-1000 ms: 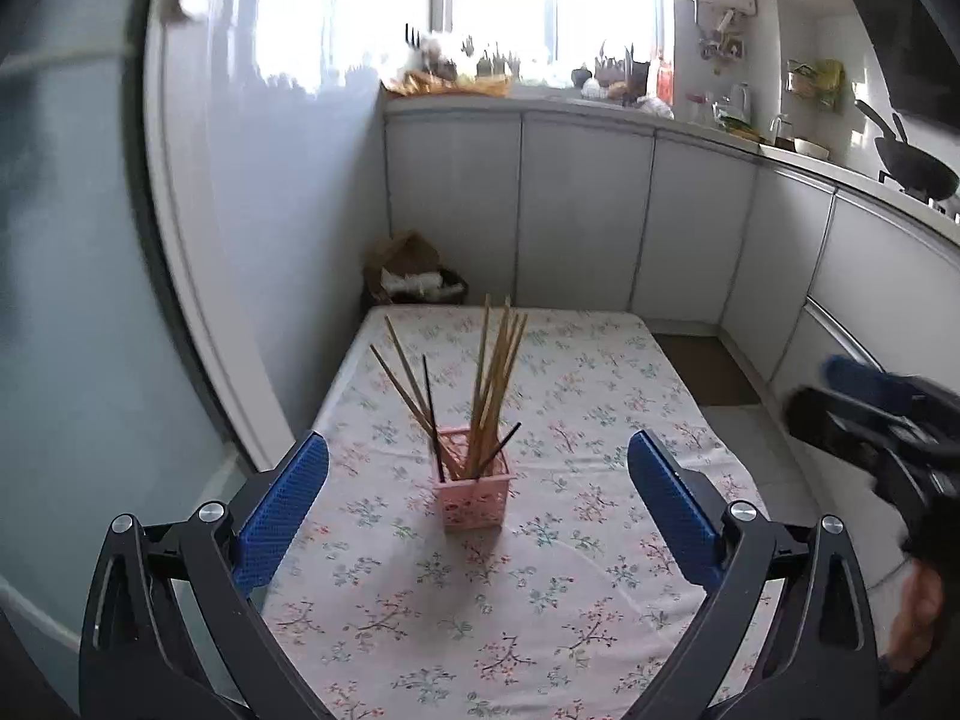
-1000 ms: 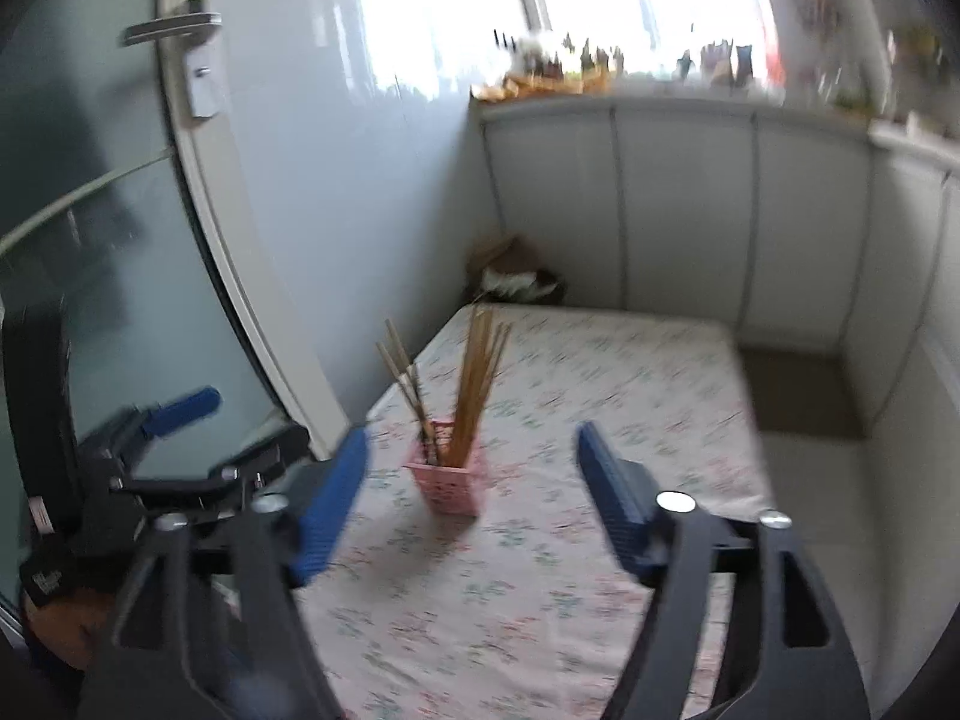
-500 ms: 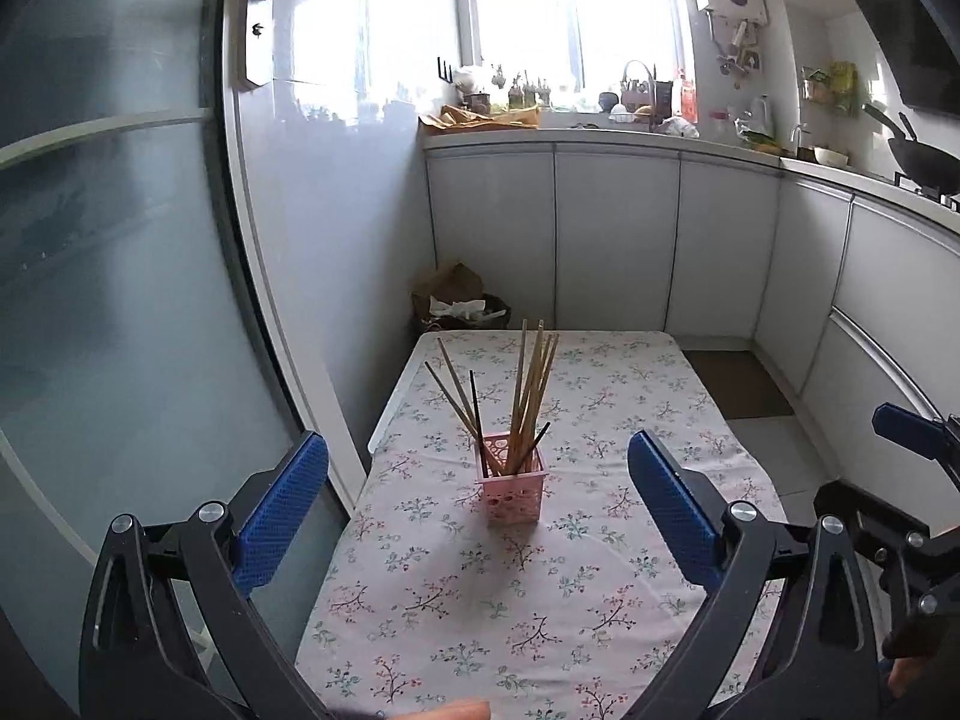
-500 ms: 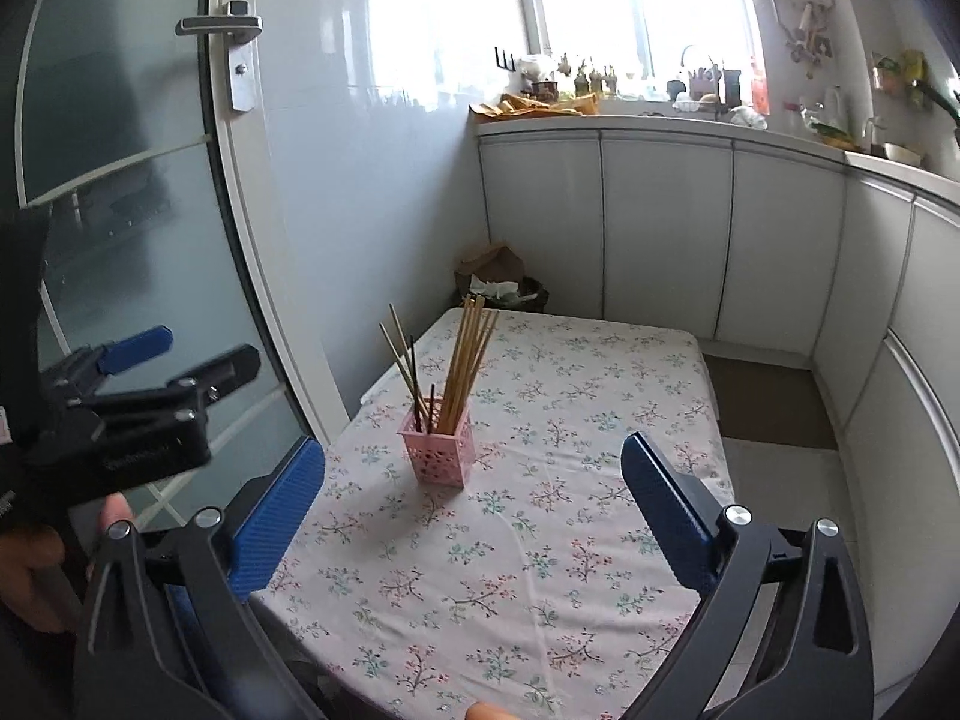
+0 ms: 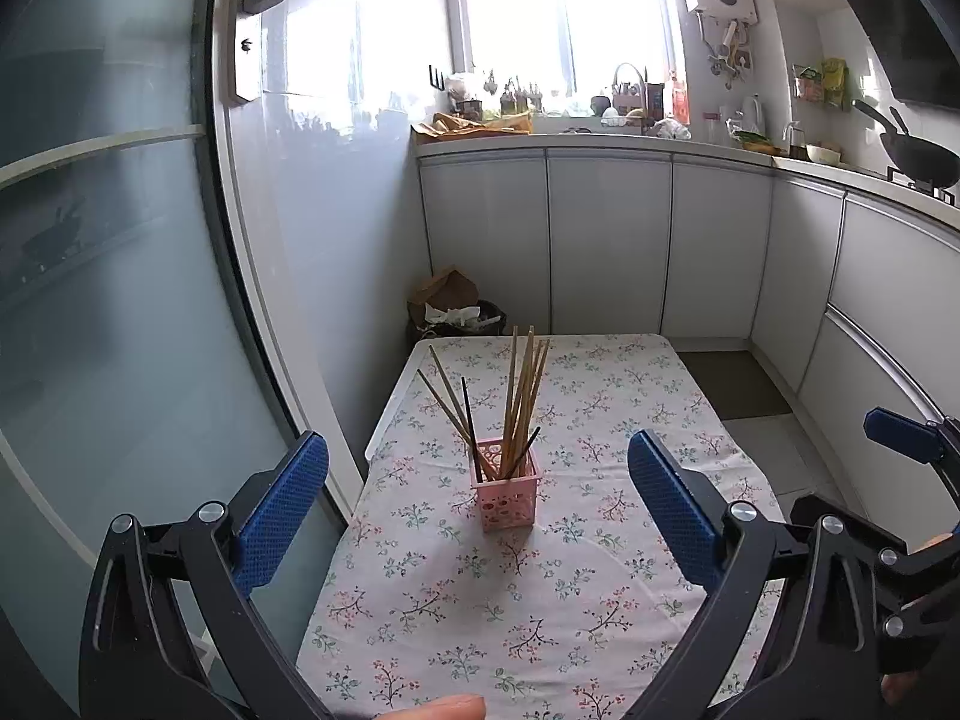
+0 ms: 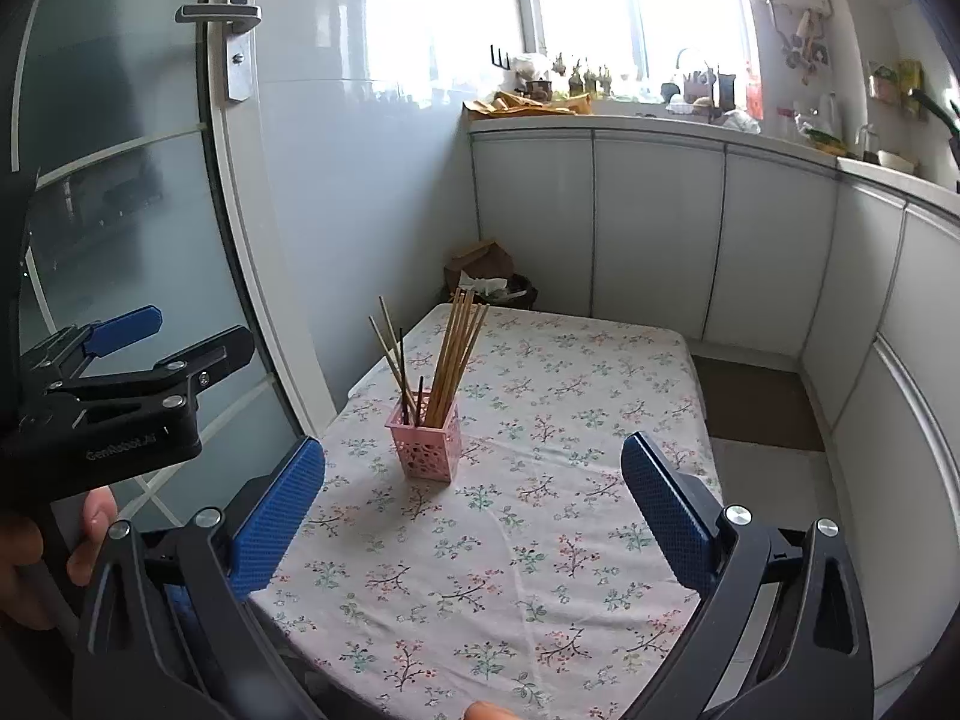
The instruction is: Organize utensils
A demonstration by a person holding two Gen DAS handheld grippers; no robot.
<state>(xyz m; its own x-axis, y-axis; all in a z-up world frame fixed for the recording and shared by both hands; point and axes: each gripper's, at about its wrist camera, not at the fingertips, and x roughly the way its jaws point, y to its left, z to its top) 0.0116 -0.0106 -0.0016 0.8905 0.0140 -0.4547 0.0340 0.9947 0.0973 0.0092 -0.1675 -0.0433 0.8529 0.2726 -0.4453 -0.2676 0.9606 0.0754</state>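
A pink perforated holder (image 5: pixel 504 499) (image 6: pixel 426 444) stands on the flowered tablecloth (image 5: pixel 600 570) (image 6: pixel 570 480), left of the table's middle. Several wooden chopsticks (image 5: pixel 522 396) (image 6: pixel 456 348) and a few dark ones stand upright or leaning in it. My left gripper (image 5: pixel 479 516) is open, held back from the holder with nothing between its blue pads (image 5: pixel 282 510). My right gripper (image 6: pixel 474 516) is also open and empty, well short of the holder. The left tool also shows at the left of the right wrist view, a hand (image 6: pixel 54 546) around its grip.
A glass door with a metal handle (image 6: pixel 219 15) runs along the table's left side. White cabinets (image 5: pixel 606 240) and a cluttered counter line the back and right. A bin with paper (image 5: pixel 456 315) sits on the floor behind the table. A brown floor mat (image 6: pixel 750 402) lies to the right.
Both views pulled back from the table, so the holder looks smaller and more of the door shows. The right gripper's jaws widened. Over the last half second little has shifted.
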